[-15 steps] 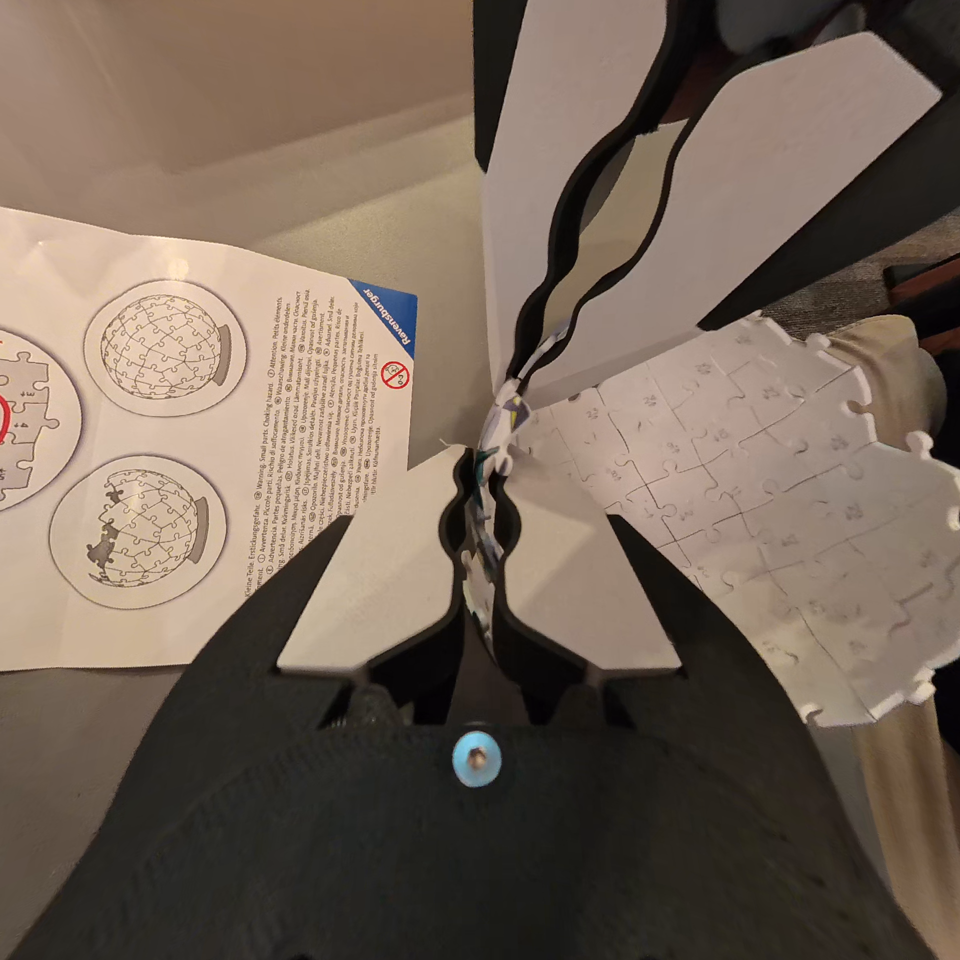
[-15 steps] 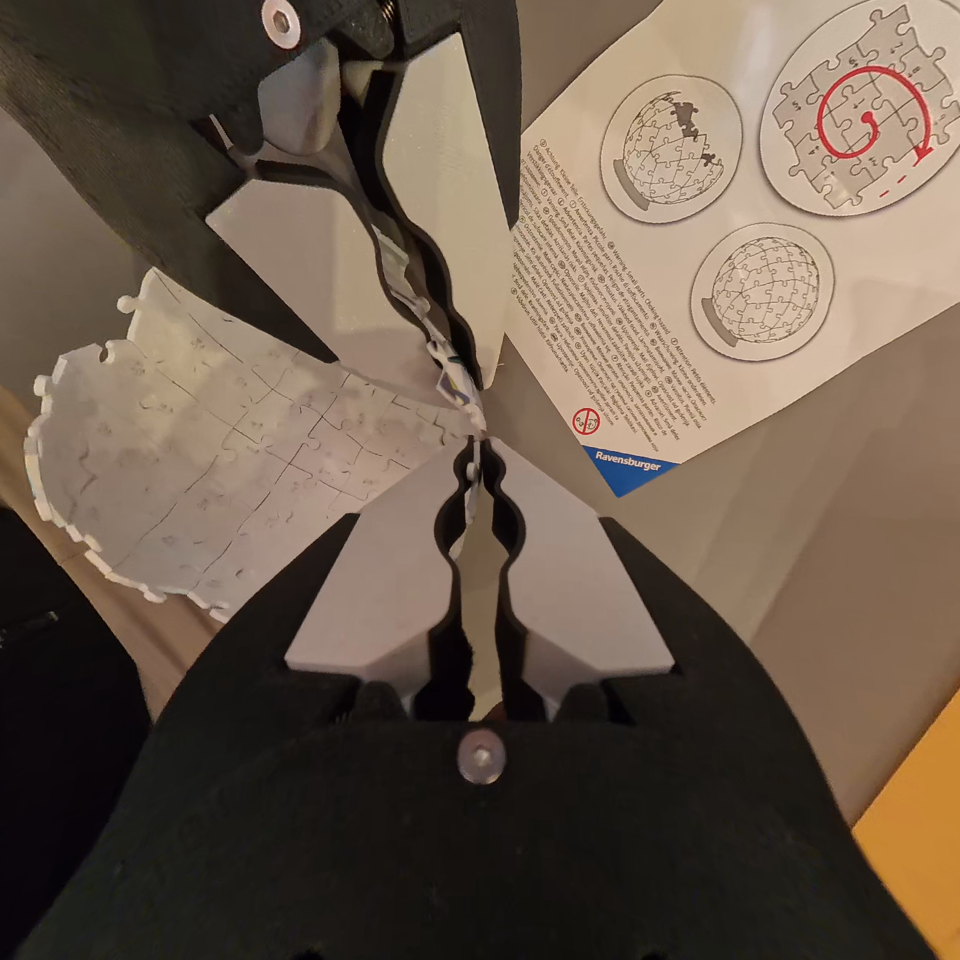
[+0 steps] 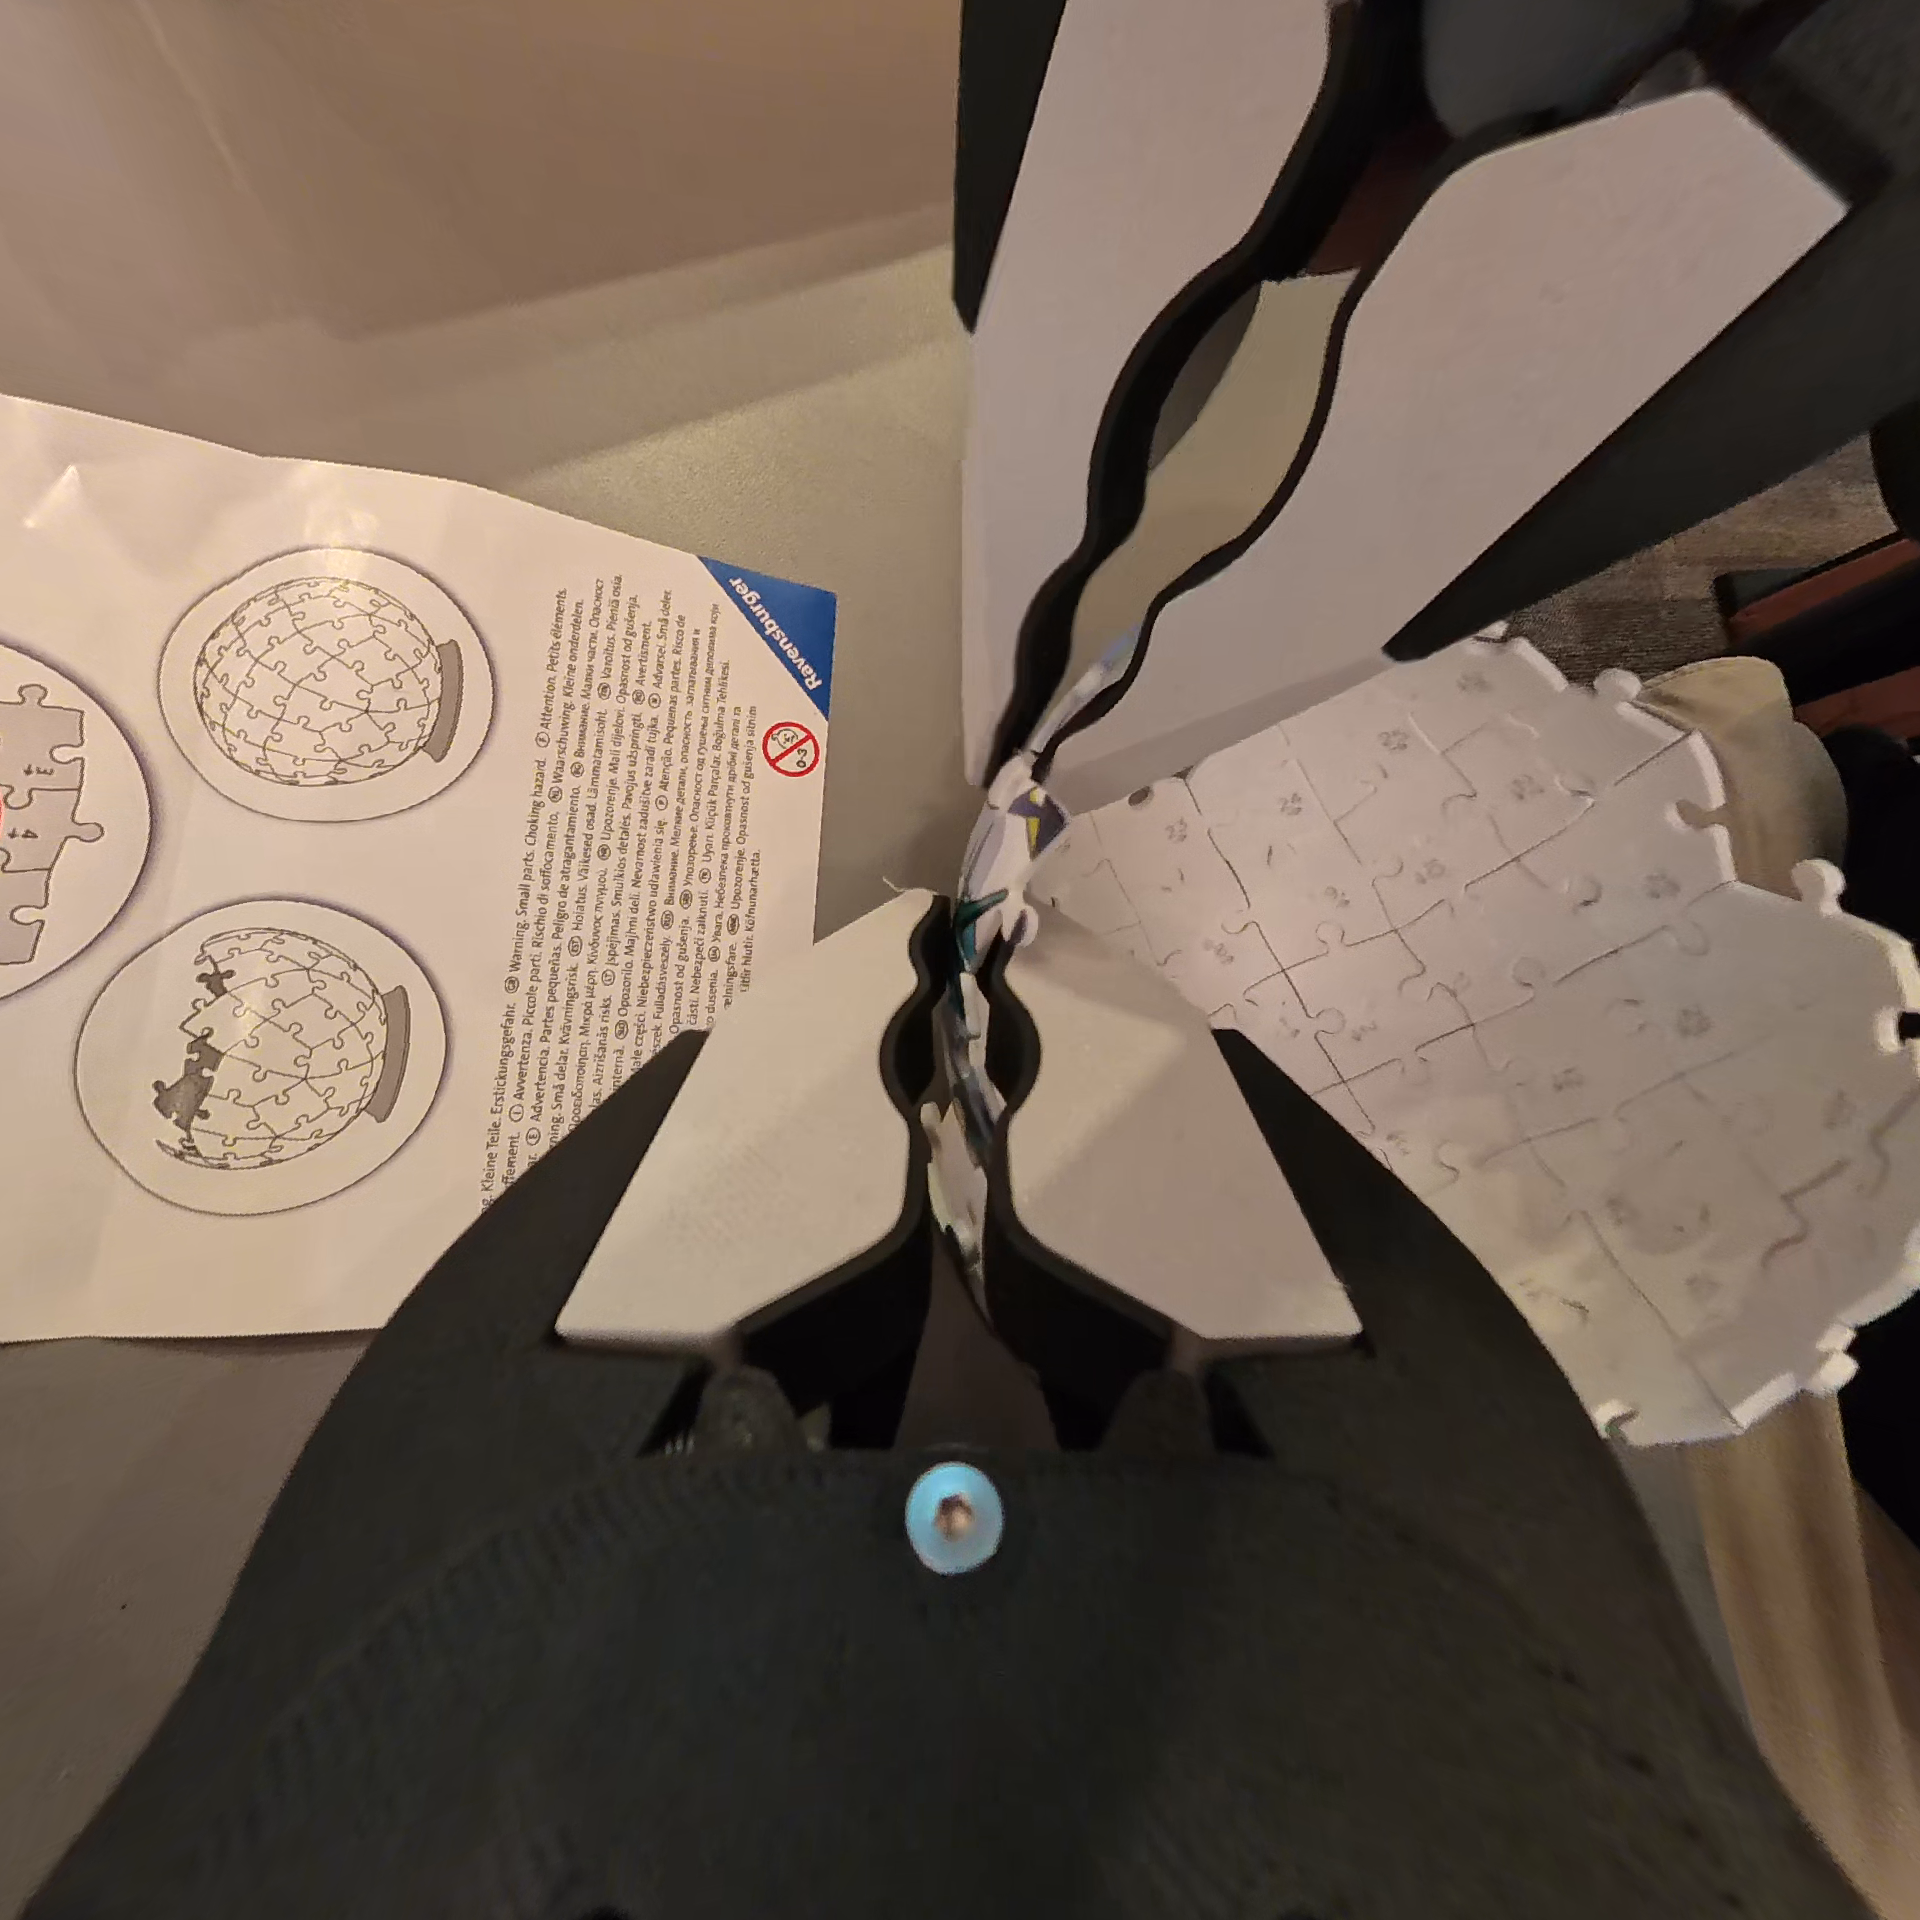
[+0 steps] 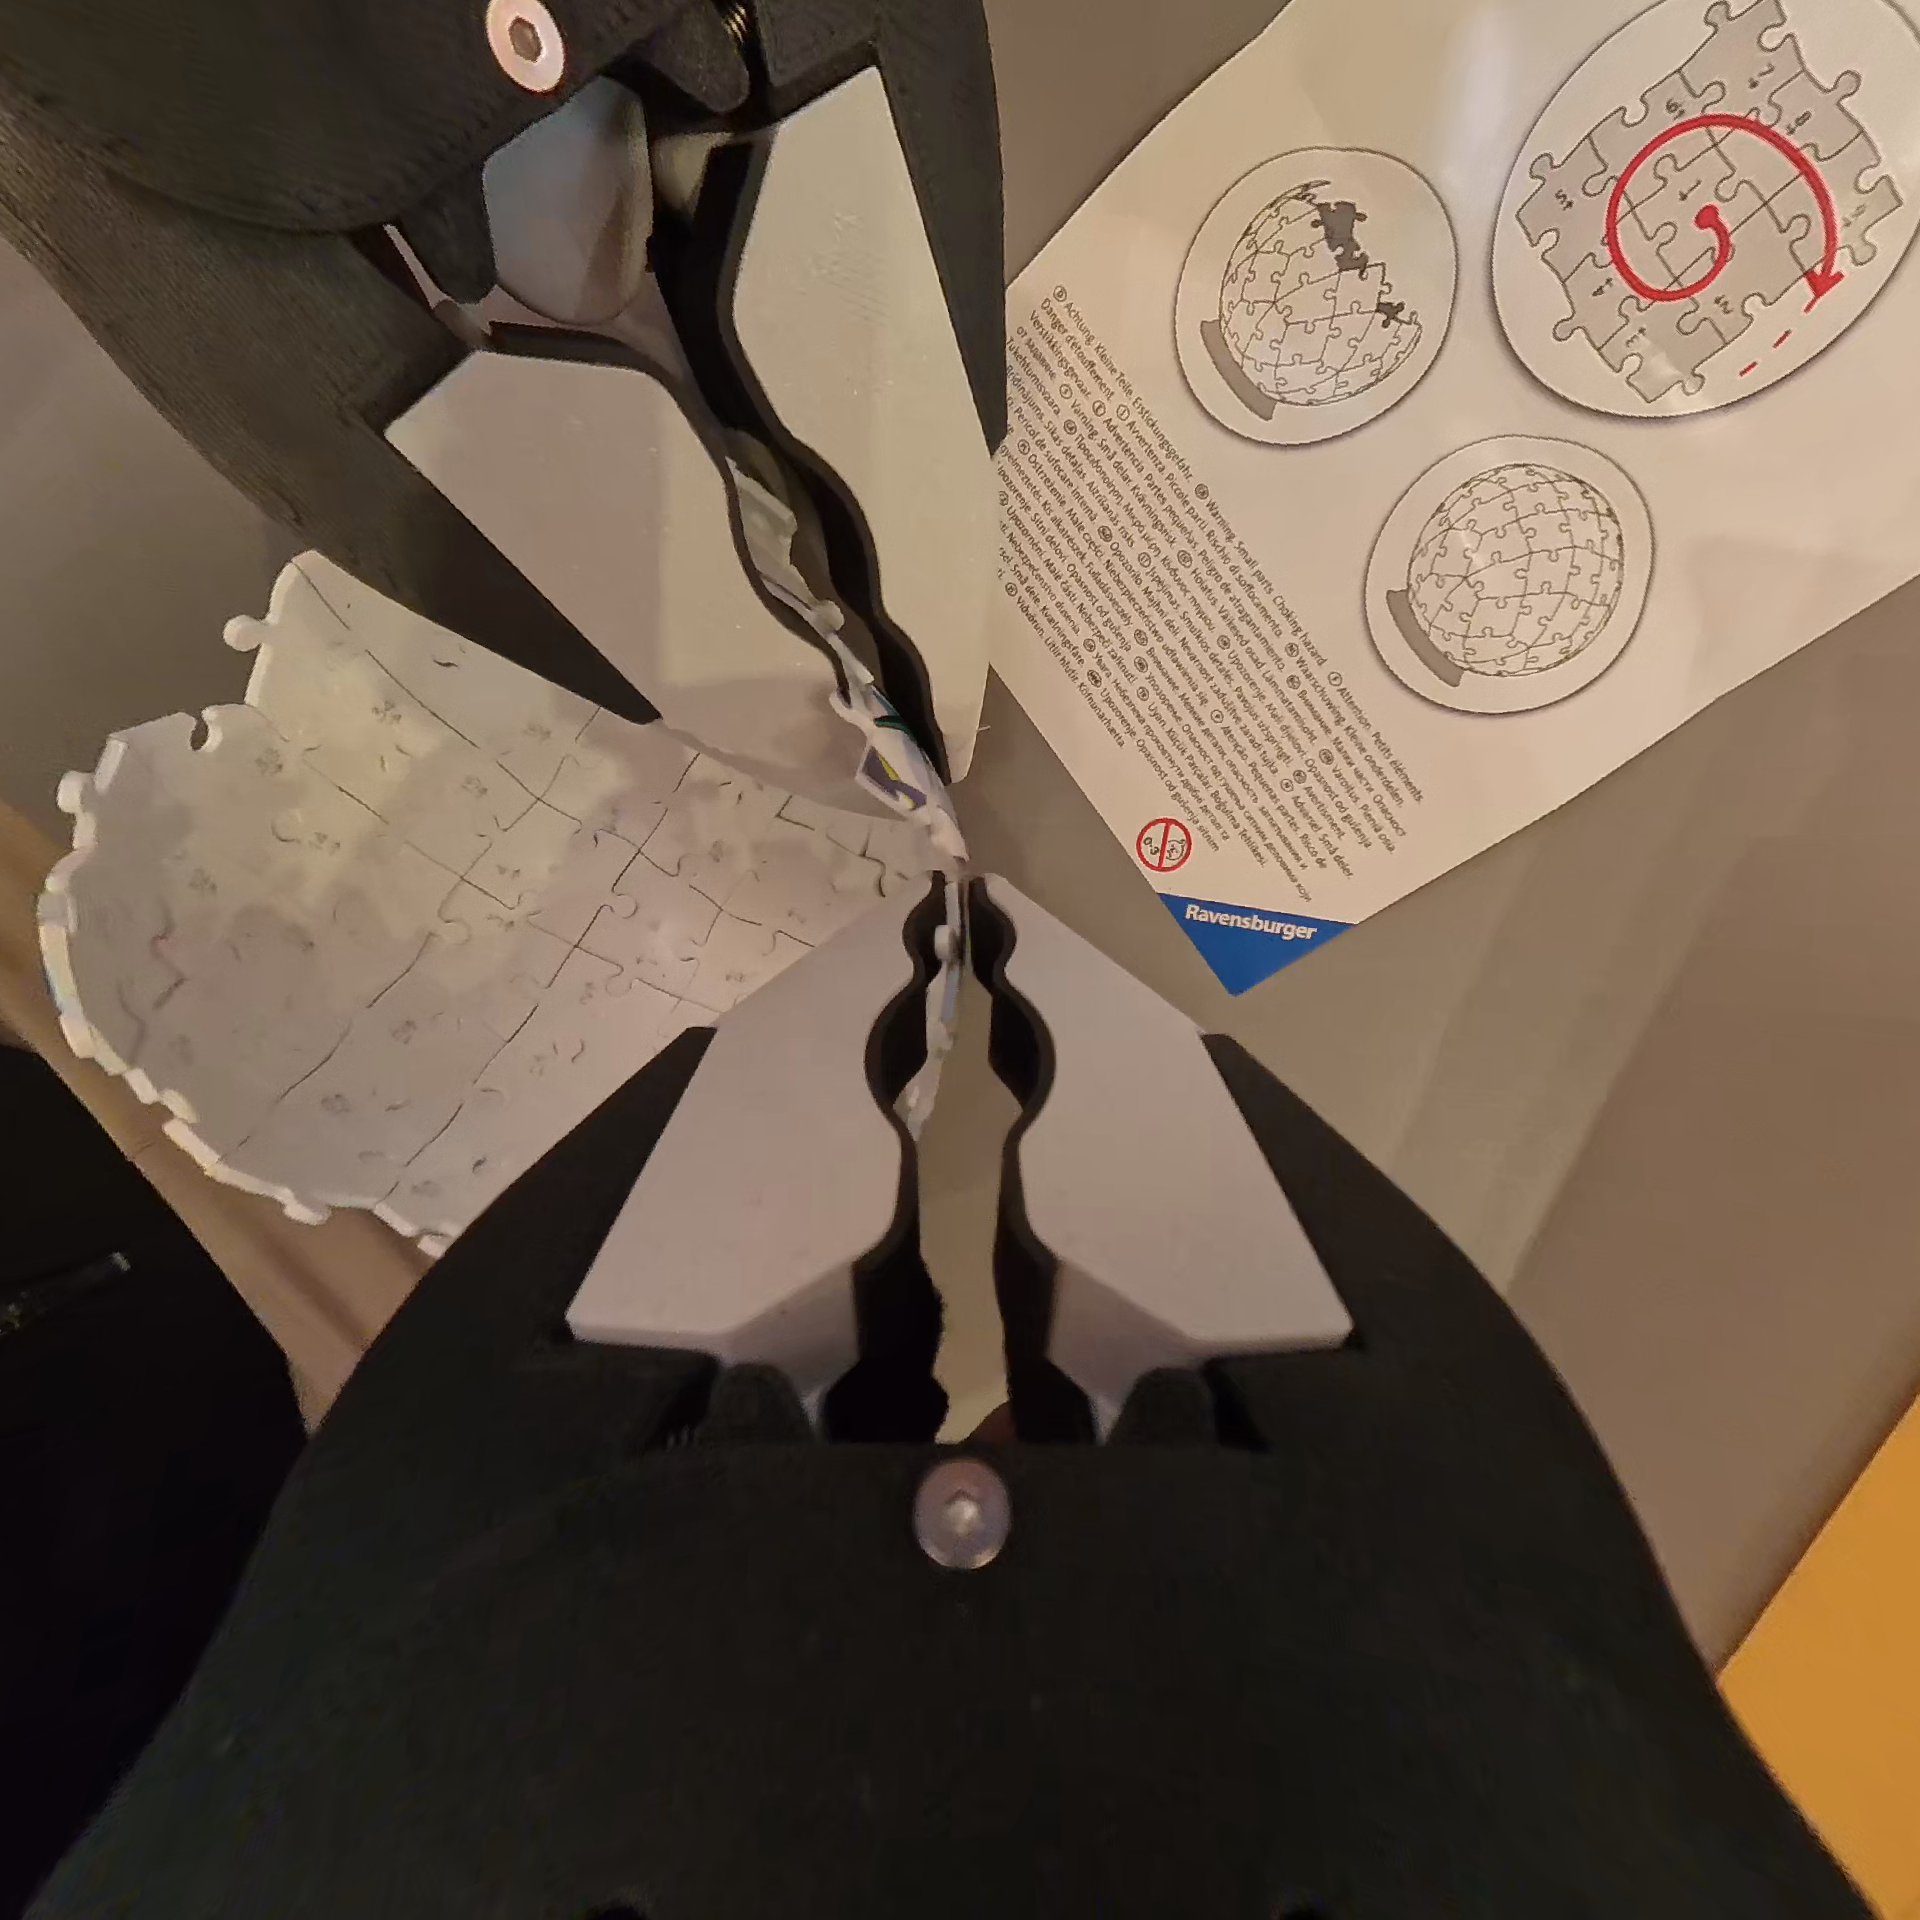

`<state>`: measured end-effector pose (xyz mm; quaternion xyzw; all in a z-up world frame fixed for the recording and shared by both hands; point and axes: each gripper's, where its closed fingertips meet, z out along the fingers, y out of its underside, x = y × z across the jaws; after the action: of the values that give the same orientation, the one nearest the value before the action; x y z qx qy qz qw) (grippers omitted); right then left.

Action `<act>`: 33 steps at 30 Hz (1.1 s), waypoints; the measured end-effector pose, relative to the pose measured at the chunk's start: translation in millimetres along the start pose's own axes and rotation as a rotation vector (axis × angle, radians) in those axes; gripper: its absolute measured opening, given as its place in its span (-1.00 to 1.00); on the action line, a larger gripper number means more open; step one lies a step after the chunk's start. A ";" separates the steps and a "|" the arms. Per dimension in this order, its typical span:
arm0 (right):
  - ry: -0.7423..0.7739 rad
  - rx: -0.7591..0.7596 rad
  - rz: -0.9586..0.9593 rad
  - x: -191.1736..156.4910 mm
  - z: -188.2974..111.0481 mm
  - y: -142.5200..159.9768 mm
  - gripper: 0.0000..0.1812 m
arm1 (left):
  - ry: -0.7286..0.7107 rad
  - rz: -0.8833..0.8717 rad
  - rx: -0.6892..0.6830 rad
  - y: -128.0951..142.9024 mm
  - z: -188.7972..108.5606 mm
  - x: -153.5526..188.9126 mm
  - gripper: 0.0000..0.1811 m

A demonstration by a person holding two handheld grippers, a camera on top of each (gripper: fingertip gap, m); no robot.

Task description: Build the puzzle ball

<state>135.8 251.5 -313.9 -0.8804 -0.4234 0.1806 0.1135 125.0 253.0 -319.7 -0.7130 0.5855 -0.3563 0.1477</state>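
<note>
Grey bench [image 3: 727,436] spreads under everything, with a wall behind. On it lies a white instruction sheet [image 3: 395,862] printed with ball diagrams and a blue corner. Above the bench hangs the curved puzzle shell [image 3: 1507,1018], its pale numbered backs showing, knobbed edge free, held up at one rim. The left gripper [image 3: 961,925] has its jaws pinched nearly together on that rim. The right gripper [image 4: 951,894] meets it tip to tip, jaws almost closed on a single puzzle piece [image 4: 940,997] at the shell's edge.
</note>
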 end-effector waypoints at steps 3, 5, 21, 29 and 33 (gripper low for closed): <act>-0.003 0.002 -0.010 -1.2 1.3 -0.4 -0.94 | 0.005 0.002 0.005 -1.0 -0.6 1.4 -0.96; -0.003 0.005 -0.015 -1.2 1.6 -1.1 -0.96 | 0.002 0.002 0.006 -0.9 -0.7 0.9 -0.96; -0.084 0.052 0.008 -4.9 0.6 -1.5 -1.00 | 0.047 -0.016 0.038 -2.5 -0.9 3.4 -0.96; -0.092 0.058 0.000 -6.3 1.9 -0.8 -1.00 | 0.052 -0.012 0.020 -0.6 0.1 4.7 -0.96; -0.097 0.073 -0.003 -6.6 2.2 -2.0 -1.00 | 0.054 -0.017 0.014 -0.6 1.9 4.9 -0.94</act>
<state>129.7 247.6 -313.7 -0.8652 -0.4230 0.2382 0.1254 127.1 248.1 -319.1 -0.7070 0.5808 -0.3806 0.1340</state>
